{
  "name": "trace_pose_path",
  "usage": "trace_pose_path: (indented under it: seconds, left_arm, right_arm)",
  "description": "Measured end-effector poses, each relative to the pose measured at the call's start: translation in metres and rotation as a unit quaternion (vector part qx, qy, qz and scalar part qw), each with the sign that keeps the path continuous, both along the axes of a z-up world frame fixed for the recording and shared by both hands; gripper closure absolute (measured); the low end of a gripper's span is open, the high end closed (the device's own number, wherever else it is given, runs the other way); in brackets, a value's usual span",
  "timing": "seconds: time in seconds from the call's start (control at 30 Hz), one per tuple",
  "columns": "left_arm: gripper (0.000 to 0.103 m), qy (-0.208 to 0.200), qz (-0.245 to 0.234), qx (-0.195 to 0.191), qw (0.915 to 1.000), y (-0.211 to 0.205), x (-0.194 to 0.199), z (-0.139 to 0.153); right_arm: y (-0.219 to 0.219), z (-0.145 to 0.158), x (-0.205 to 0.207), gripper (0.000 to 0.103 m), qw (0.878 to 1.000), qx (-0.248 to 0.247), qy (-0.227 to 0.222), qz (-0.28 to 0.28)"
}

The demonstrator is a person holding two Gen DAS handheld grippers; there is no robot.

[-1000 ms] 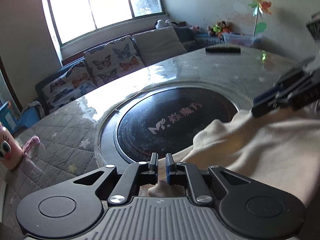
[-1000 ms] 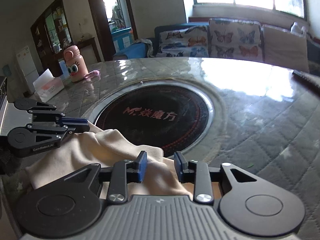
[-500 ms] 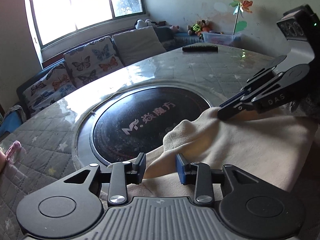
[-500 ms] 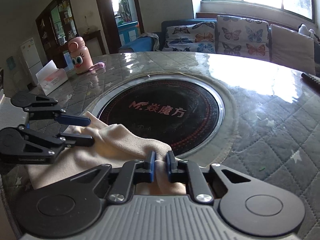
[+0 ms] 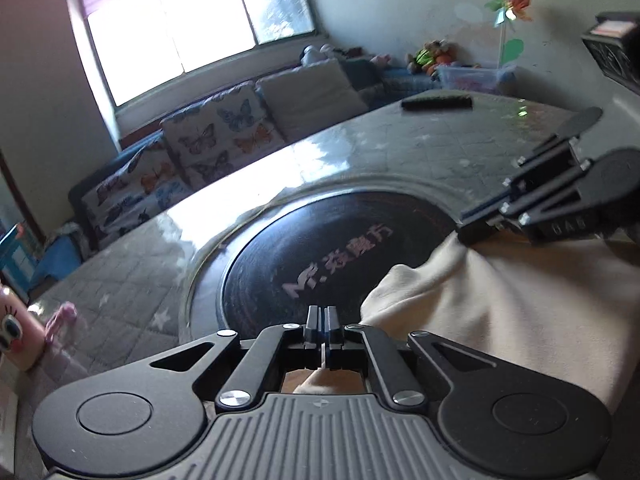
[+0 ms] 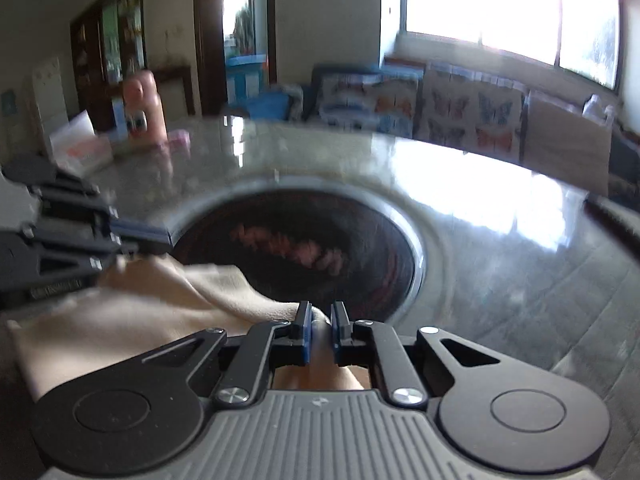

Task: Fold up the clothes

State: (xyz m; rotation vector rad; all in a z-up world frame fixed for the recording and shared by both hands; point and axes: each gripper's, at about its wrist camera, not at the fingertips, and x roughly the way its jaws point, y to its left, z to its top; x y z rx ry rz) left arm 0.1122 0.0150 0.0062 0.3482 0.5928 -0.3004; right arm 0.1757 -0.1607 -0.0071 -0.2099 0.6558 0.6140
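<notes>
Cream garment (image 5: 500, 312) pinched by both tools: left tool (image 5: 322, 322), right tool (image 6: 319, 322); black hotplate (image 5: 320, 248) ahead.

A home living room. A butterfly-print sofa (image 5: 188, 160) sits under the window (image 5: 192, 28). Plush toys (image 5: 430, 54) line the wall.

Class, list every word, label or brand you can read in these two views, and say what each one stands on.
"Mr. 焱魔方": on the round black cooktop set in the table; the characters are my best reading.
Raised letters on the right hand-held gripper: not legible.
White label on the left hand-held gripper: blurred, unreadable.
</notes>
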Motion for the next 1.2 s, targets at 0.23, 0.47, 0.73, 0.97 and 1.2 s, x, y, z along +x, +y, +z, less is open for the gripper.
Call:
trace_pose_path:
  seconds: [0.23, 0.47, 0.73, 0.97, 1.2]
  left_arm:
    - [0.099, 0.024, -0.047, -0.061, 0.9968, -0.019, -0.010, 0.015]
    - [0.098, 0.057, -0.042, -0.047, 0.9964, -0.035, 0.007, -0.009]
    - [0.098, 0.059, -0.029, -0.035, 0.9972, -0.037, 0.011, -0.015]
    - [0.098, 0.055, -0.024, -0.027, 0.9978, -0.038, 0.009, -0.017]
    - [0.098, 0.048, -0.021, -0.020, 0.9984, -0.040, 0.007, -0.019]
  right_arm:
    - [0.004, -0.006, 0.003, 0.092, 1.000, -0.014, 0.007, 0.005]
    - [-0.011, 0.010, -0.012, 0.085, 1.000, 0.010, -0.004, 0.010]
    - [-0.033, 0.025, -0.060, 0.085, 0.999, 0.012, 0.006, 0.047]
    - [-0.058, 0.001, -0.049, 0.083, 0.999, 0.025, 0.042, -0.008]
    - [-0.060, 0.003, -0.040, 0.084, 0.999, 0.018, 0.030, -0.024]
